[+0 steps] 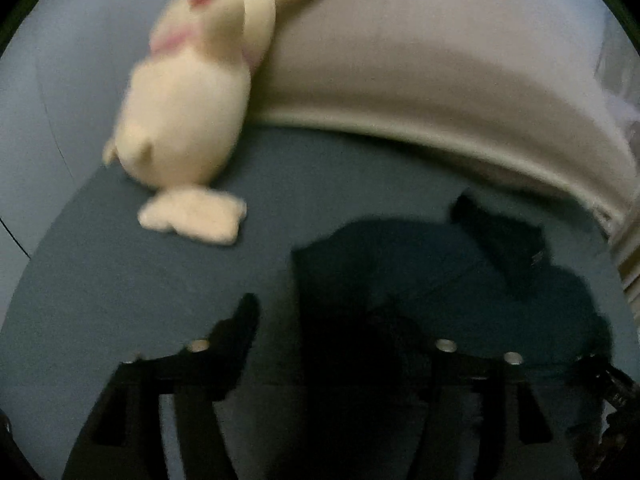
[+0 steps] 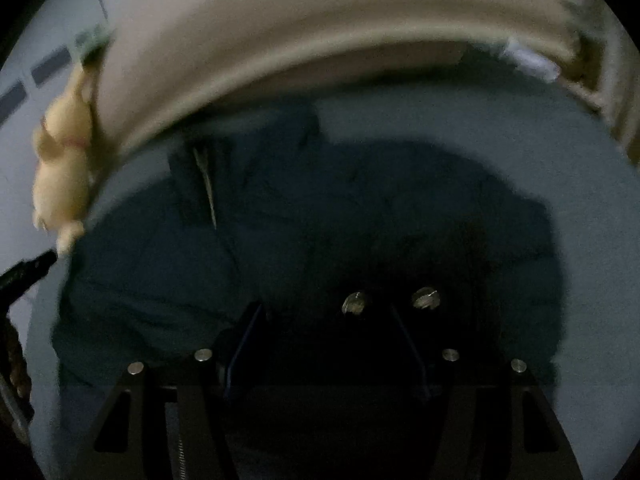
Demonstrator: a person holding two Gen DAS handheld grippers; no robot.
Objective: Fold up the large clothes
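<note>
The dark teal garment (image 2: 352,216) lies crumpled on a blue-grey bed sheet (image 2: 500,128), in front of a beige padded headboard (image 2: 320,32).

In the right wrist view the garment fills the middle of the frame, spreading from about 9 o'clock to 3 o'clock and running down under the right hand-held gripper (image 2: 326,312). A pale zip or seam line (image 2: 206,184) shows on it at about 11 o'clock. The fingers are dark against dark cloth. The cloth bunches between and around them, but the picture is too dim to tell whether the pads press on it, so I cannot tell if this hand-held gripper is clamped or standing apart.

In the left wrist view the left hand-held gripper (image 1: 320,320) has its jaws apart: the left finger (image 1: 236,328) stands clear over bare bed sheet (image 1: 120,280), and the other finger is lost in shadow. An edge of the garment (image 1: 400,264) lies just ahead, from about 12 o'clock round to 3 o'clock of the fingertips, and reaches down between the jaws. No grip on it is visible.

A cream plush toy (image 1: 192,96) lies well beyond the garment at about 11 o'clock, leaning against the headboard (image 1: 440,60). In the right wrist view the plush toy (image 2: 64,168) sits at the 9 o'clock edge.
</note>
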